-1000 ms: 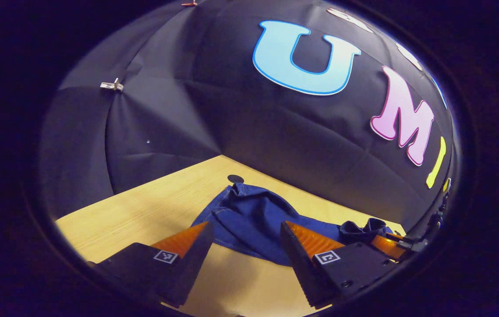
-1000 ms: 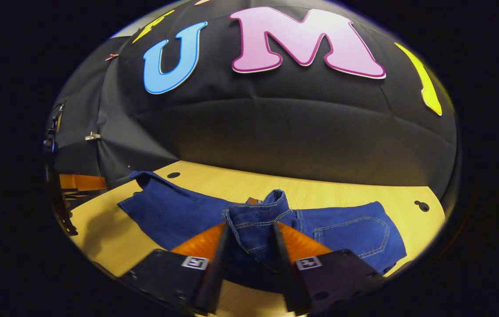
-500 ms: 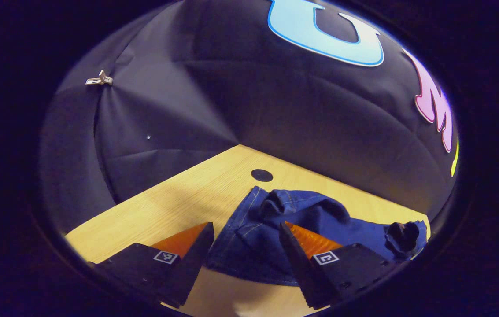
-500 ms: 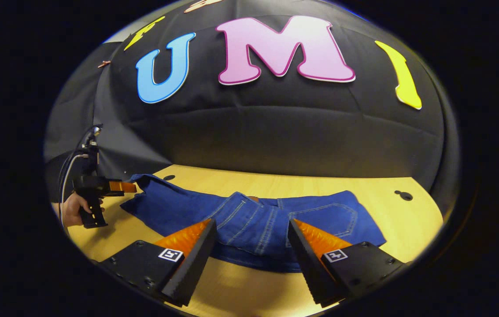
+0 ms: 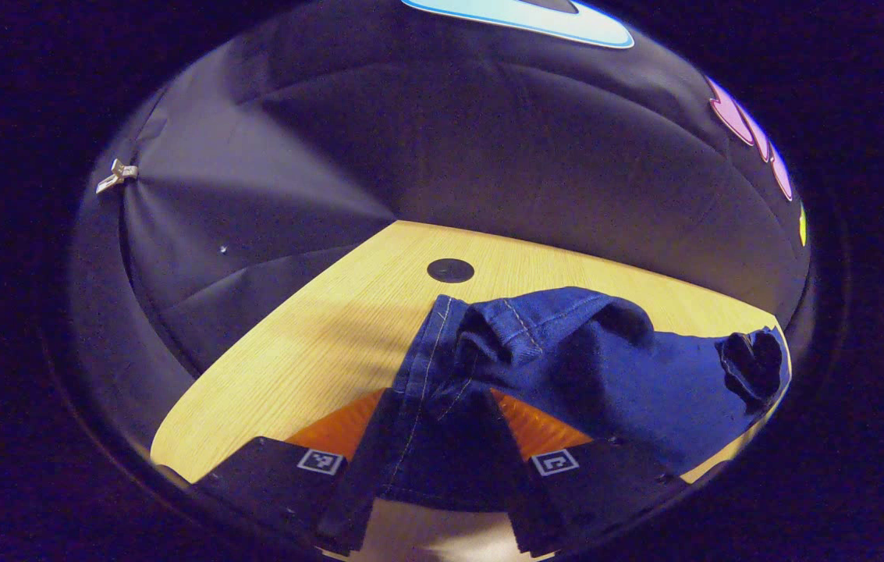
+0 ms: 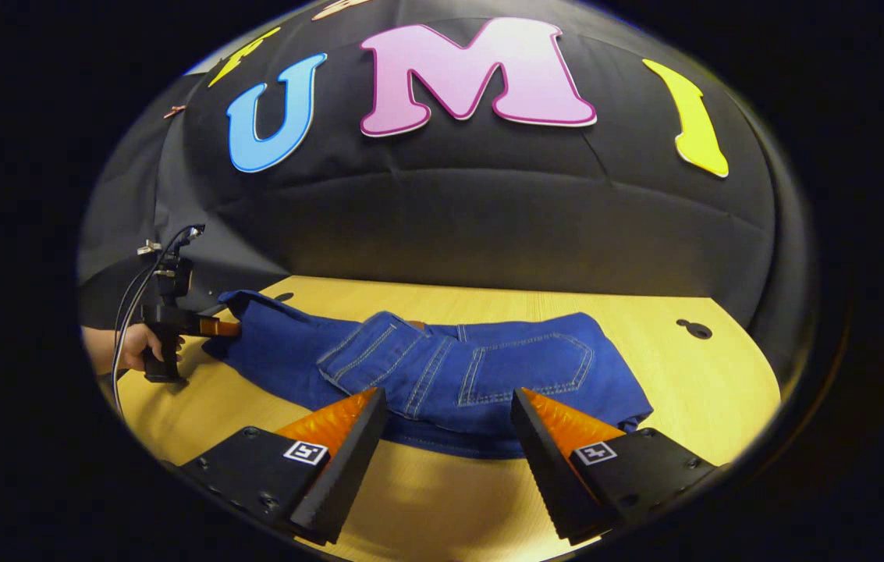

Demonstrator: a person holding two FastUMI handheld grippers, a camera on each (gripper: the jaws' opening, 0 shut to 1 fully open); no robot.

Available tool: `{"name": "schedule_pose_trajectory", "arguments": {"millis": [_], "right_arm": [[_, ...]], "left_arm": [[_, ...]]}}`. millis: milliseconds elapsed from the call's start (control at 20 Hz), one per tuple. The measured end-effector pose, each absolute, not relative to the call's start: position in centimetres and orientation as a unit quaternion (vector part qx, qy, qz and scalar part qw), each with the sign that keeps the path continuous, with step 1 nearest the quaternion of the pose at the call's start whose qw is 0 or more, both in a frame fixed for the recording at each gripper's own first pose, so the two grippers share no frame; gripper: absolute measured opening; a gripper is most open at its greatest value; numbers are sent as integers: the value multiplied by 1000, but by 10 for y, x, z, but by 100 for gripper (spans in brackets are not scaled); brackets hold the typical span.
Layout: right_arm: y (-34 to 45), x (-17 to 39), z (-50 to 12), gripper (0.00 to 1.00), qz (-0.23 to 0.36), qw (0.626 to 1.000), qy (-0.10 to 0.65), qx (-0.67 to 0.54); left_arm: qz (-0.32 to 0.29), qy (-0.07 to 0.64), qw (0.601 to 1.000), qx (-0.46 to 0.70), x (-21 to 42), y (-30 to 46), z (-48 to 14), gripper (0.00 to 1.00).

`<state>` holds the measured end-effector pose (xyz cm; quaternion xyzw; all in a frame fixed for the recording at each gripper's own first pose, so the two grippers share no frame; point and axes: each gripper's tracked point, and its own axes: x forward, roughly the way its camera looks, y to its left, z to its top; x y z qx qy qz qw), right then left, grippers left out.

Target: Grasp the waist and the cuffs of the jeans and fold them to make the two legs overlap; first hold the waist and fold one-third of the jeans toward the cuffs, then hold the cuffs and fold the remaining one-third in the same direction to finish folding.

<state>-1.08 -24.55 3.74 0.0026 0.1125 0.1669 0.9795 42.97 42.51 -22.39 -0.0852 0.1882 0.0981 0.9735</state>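
Having just let go of the waist, the right gripper (image 6: 445, 453) is hanging open over the jeans (image 6: 442, 371) lying on the table (image 6: 691, 390), while the left gripper (image 5: 442, 437) is now pinching the cuffs (image 5: 442, 406), readying the final fold.

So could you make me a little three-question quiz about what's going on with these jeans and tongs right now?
1. True or false: the right tongs are clamped on the jeans.
2. Which end of the jeans do the left tongs pinch?
A. the cuff end
B. the waist
C. a back pocket
3. Fill in: the jeans lie on a light wooden ____.

Key
1. False: their fingers stand apart, short of the cloth.
2. A: in the right gripper view the left tongs meet the leg end, far from the pockets.
3. table
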Motion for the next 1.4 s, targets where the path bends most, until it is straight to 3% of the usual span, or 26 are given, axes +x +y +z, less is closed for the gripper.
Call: {"name": "schedule_pose_trajectory", "arguments": {"millis": [50, 100, 200, 350, 400, 450, 650, 1000, 1400], "right_arm": [[-247, -12, 33, 98, 166, 979, 117, 2], [-247, -15, 29, 98, 165, 979, 122, 2], [-248, -17, 22, 98, 165, 978, 131, 1], [-251, -18, 18, 98, 162, 977, 135, -4], [-252, -16, 21, 98, 160, 978, 133, -4], [-254, -14, 23, 99, 158, 979, 130, -3], [-265, -10, 36, 98, 146, 982, 118, 2], [-312, -11, 60, 98, 108, 988, 108, -5], [-392, -17, 94, 98, 45, 996, 79, 7]], "left_arm": [[82, 188, 974, -96, 432, 420, -224, 69], [78, 185, 973, -114, 431, 418, -224, 53], [67, 175, 971, -150, 427, 418, -216, 36], [60, 162, 965, -198, 424, 416, -215, 20], [63, 161, 962, -210, 426, 416, -215, 10], [69, 161, 961, -215, 427, 416, -216, 7], [81, 138, 959, -232, 418, 410, -184, 7], [50, 43, 961, -268, 383, 342, -60, 6], [-92, 1, 960, -266, 393, 119, 63, 6]]}}
